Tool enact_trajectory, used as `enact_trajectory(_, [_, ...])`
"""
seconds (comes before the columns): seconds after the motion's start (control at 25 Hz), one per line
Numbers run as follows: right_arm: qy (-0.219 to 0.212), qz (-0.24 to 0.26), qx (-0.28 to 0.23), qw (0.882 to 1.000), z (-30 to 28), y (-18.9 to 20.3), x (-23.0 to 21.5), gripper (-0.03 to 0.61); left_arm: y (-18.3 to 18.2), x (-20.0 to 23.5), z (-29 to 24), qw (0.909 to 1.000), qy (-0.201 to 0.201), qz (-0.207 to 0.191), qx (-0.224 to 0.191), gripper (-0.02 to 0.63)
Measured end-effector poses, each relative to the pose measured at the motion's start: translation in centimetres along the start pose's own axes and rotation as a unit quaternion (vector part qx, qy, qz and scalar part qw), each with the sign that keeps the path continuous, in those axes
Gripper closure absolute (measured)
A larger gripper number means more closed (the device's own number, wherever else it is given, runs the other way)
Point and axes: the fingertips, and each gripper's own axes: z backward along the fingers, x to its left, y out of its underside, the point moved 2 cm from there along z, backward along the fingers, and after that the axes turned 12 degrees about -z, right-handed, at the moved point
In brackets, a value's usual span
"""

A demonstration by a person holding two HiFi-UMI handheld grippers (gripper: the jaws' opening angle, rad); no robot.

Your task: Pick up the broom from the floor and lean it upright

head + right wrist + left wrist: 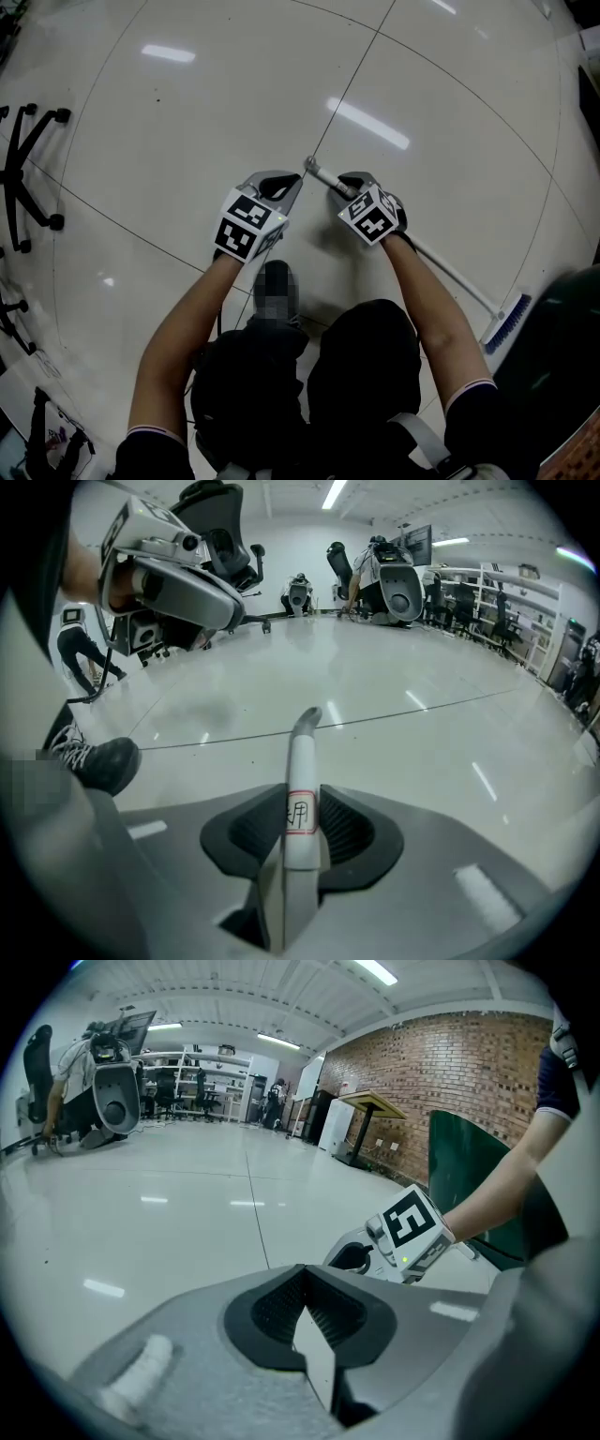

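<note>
Between the jaws of the right claw point(302, 808), the white handle of the broom point(300, 761) is pinched close to its end, the curved tip sticking out just ahead. Behind that claw, the handle is seen running back over the floor point(187, 141) to the blue brush head point(507, 322). Just beside it, the left claw point(302, 1277) is pressed together, with nothing held.

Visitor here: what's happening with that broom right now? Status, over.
Right gripper shut on broom handle, near its end. Left gripper shut, empty, beside it. Brush head on floor; not upright yet. Person's shoe close by, not blocking.
</note>
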Motion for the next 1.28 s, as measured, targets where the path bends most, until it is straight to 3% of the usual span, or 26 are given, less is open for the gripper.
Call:
enact_trajectory(0.2, [-0.007,0.011,0.020,1.000,0.5,-0.5,0.0,0.479,-0.1,0.1,0.2,1.0000,0.005,-0.001,0.003,0.612])
enact_trajectory(0.4, [-0.009,0.009,-0.012,1.000,3.6,-2.8,-0.4,0.479,-1.8,1.0,0.5,0.9998,0.003,-0.018,0.000,0.612])
enact_trajectory(0.64, [0.003,-0.005,-0.077,0.997,10.1,-7.6,-1.5,0.474,-7.0,1.9,0.8,0.9985,0.008,-0.048,-0.027,0.613])
enact_trajectory(1.0, [0.055,-0.023,-0.168,0.984,25.8,-15.3,-2.8,0.477,-20.0,1.8,6.1,0.9936,0.015,-0.086,-0.073,0.614])
enact_trajectory(1.28, [0.071,-0.039,-0.200,0.976,40.9,-21.1,1.3,0.476,-32.8,-1.3,14.5,0.9862,0.061,-0.117,-0.100,0.614])
